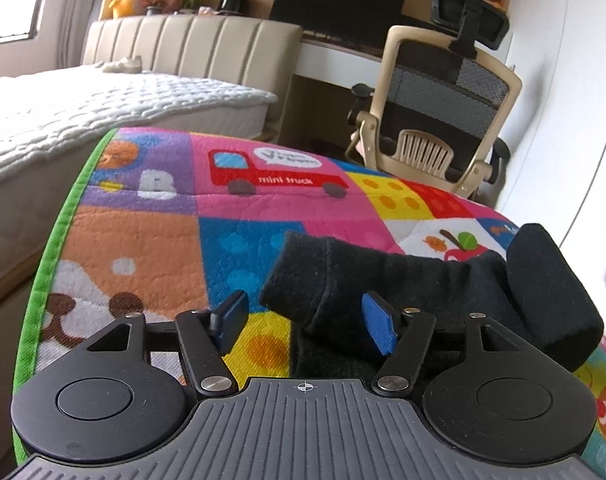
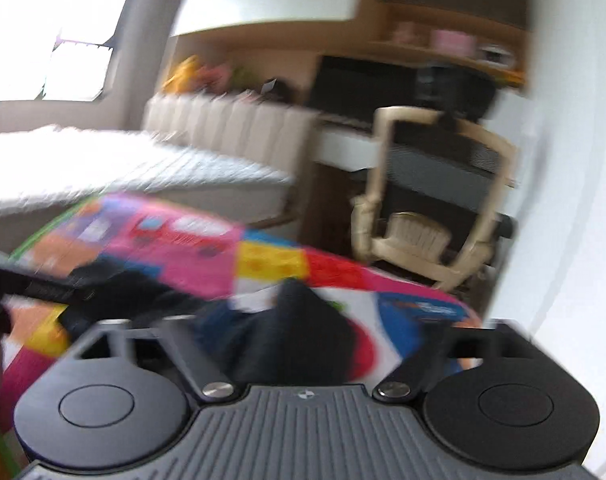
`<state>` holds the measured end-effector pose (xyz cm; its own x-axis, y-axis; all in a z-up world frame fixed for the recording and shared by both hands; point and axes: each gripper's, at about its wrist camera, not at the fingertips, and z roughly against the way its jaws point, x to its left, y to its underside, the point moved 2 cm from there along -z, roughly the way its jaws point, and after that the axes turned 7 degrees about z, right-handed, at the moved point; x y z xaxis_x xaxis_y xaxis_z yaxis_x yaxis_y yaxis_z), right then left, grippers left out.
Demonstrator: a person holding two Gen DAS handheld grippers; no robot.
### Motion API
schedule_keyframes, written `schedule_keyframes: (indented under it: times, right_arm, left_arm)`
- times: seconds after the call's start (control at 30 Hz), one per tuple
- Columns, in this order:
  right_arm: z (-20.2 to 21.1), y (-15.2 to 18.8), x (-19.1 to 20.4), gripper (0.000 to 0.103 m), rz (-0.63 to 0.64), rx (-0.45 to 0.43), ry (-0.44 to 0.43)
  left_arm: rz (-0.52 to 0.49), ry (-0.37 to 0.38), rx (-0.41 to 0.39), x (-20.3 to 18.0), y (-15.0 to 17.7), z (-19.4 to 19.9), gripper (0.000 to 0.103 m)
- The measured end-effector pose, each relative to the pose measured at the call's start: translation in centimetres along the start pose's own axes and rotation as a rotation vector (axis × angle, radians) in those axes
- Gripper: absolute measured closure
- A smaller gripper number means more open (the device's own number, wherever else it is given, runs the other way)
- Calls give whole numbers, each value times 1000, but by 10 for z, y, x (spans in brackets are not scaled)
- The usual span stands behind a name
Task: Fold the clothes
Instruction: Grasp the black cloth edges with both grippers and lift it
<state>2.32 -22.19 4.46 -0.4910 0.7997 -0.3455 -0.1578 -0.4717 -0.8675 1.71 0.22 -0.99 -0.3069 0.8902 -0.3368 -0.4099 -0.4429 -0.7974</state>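
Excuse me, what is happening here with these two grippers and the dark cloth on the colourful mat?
A person with a handheld gripper in each hand is folding a black garment that lies on a colourful play mat beside a bed. The left gripper is open, its blue pads either side of a sleeve end, not yet gripping. The right-wrist view is blurred by motion; the right gripper sits over dark cloth, but its state cannot be told.

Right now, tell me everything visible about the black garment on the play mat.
The black garment looks like soft, slightly fuzzy knit fabric, plain with no print. It lies crumpled on the colourful play mat, a tube-like sleeve end reaching left, a thick rolled fold on its right. The left gripper is open above its near part; whether the blue fingers touch it is unclear. The right wrist view is blurred: dark cloth sits between the right gripper's fingers, grip uncertain.
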Motion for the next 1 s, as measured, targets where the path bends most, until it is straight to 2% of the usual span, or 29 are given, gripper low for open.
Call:
schedule_keyframes:
  times: [0.03, 0.07, 0.17, 0.23, 0.37, 0.43, 0.57, 0.6, 0.63, 0.8, 1.0]
  right_arm:
    - [-7, -2, 8, 60, 23, 23, -27]
    - [-12, -2, 12, 63, 22, 39, -56]
    - [-21, -1, 21, 63, 16, 61, -141]
    - [-24, -1, 21, 63, 16, 69, -133]
    - [-21, 11, 0, 63, 7, 106, -19]
    - [-19, 20, -21, 52, -26, 143, 61]
    - [-7, 39, -58, 52, -49, 195, 277]
    - [-3, 42, -65, 52, -55, 197, 317]
    - [2, 44, -71, 52, -78, 192, 319]
    - [15, 46, -71, 52, -150, 148, 229]
    - [9, 38, -45, 52, -170, 94, 22]
  left_arm:
    - [3, 1, 1, 0, 0, 0, 32]
    - [6, 3, 1, 0, -1, 1, 29]
    - [15, 7, 3, 0, -2, 2, 27]
    - [17, 10, 5, 2, -3, 1, 25]
    - [21, 25, 5, 3, -2, -1, 21]
    - [26, 25, 6, 2, 0, 1, 20]
    - [36, 24, 18, 2, 0, 0, 18]
    - [40, 25, 24, 2, 0, 0, 17]
    - [38, 24, 28, 3, 0, -1, 17]
    - [18, 14, 19, 1, 0, -3, 17]
    - [8, 2, 30, 1, 0, -3, 13]
